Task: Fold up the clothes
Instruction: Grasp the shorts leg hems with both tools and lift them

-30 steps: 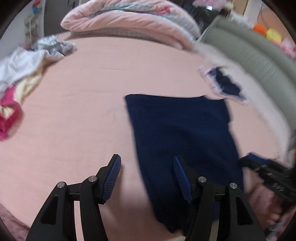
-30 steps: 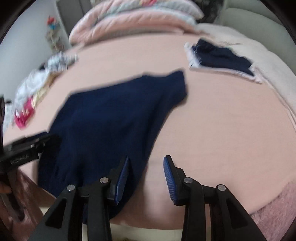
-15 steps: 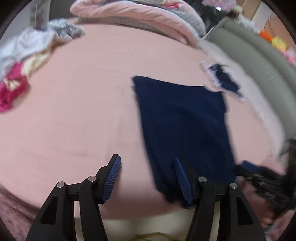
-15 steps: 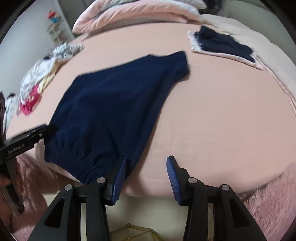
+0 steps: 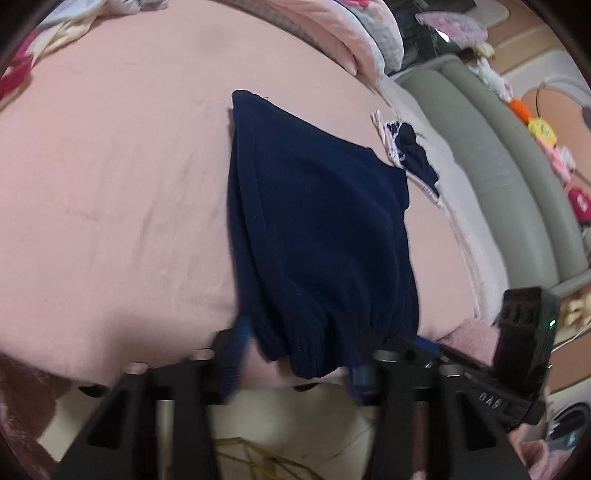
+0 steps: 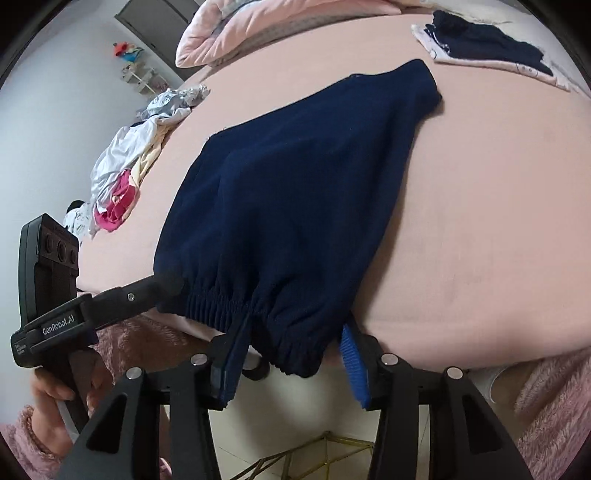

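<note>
A dark navy garment [image 5: 317,229] with an elastic waistband lies flat on the pink bed, its waistband hanging over the near edge; it also shows in the right wrist view [image 6: 295,184]. My left gripper [image 5: 295,363] is open, its fingers either side of the waistband's left part. My right gripper [image 6: 291,363] is open, its fingers either side of the waistband's right corner. The left gripper also shows in the right wrist view [image 6: 162,286], its tip at the waistband's left end.
A folded navy and white piece [image 6: 487,51] lies at the far right of the bed. A heap of loose clothes [image 6: 125,173] lies at the left. Pink bedding [image 5: 332,33] is piled at the back. A grey-green headboard [image 5: 509,177] runs along the right.
Both grippers have dropped back to the near edge of the bed and now straddle the waistband, which hangs over the edge. Both stay open.
</note>
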The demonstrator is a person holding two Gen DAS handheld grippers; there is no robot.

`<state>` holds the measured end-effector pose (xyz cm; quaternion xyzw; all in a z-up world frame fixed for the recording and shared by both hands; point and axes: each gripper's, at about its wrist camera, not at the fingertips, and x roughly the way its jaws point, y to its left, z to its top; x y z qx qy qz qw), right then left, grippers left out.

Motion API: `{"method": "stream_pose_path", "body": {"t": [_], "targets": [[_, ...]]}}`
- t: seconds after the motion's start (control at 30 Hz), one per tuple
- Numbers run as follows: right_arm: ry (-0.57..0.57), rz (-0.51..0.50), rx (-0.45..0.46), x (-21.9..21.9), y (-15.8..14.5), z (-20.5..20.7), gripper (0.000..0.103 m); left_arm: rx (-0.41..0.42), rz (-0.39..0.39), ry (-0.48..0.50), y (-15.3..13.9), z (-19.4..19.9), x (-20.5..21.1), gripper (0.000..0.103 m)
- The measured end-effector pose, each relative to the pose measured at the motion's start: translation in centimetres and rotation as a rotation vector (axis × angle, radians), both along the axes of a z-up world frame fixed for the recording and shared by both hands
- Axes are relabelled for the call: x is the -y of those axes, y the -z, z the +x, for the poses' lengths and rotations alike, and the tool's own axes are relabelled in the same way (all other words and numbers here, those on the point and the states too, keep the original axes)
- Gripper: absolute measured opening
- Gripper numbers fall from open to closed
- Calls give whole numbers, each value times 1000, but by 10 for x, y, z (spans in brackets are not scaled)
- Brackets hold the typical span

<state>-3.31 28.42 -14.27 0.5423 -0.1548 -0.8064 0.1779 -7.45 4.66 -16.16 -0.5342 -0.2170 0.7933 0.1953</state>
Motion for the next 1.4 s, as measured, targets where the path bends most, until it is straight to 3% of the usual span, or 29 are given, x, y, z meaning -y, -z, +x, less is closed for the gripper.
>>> {"method": "stream_pose_path", "body": {"t": [0.2, 0.3, 0.37, 0.47, 0.5, 0.53, 0.57, 0.63, 0.77, 0.83, 0.97, 1.0, 1.07, 1.27, 1.4], "targets": [[3, -21, -44, -3, -10, 5, 29, -9, 41, -51, -2, 6, 17, 31], [16, -12, -12, -8, -4, 2, 30, 72, 126, -46, 11, 7, 23, 41], [16, -1, 1, -6, 0, 0, 32, 62, 123, -41, 11, 8, 19, 43], [-14, 40, -33, 2, -3, -1, 32, 23, 53, 8, 8, 7, 5, 46], [-45, 77, -44, 8, -2, -2, 32, 9, 29, 27, 8, 6, -1, 44], [-76, 110, -54, 12, -1, -3, 31, 6, 22, 40, 8, 4, -3, 35], [-108, 141, -62, 16, -1, -3, 31, 14, 47, 47, 6, 2, -3, 33], [-84, 114, -56, 12, -4, -1, 26, 8, 110, 31, -2, 7, 3, 30], [-84, 76, -128, 7, -24, 15, 23, -34, 79, 52, -20, 17, -3, 30], [-84, 75, -136, 6, -30, 20, 23, -30, 114, 52, -25, 22, -2, 29], [-95, 74, -76, 0, -21, 24, 23, 23, 42, 88, -11, 23, -13, 29], [-93, 89, -48, 1, -17, 22, 23, 69, 35, 74, 0, 20, -12, 29], [-89, 81, -35, 1, -14, 19, 23, 119, 68, 51, 9, 16, -9, 29], [-61, -20, -33, -8, -25, 12, 22, 19, 103, 91, -30, 20, -5, 25], [-43, -92, -22, -14, -35, 4, 22, 167, 154, 69, -22, 1, -5, 25]]}}
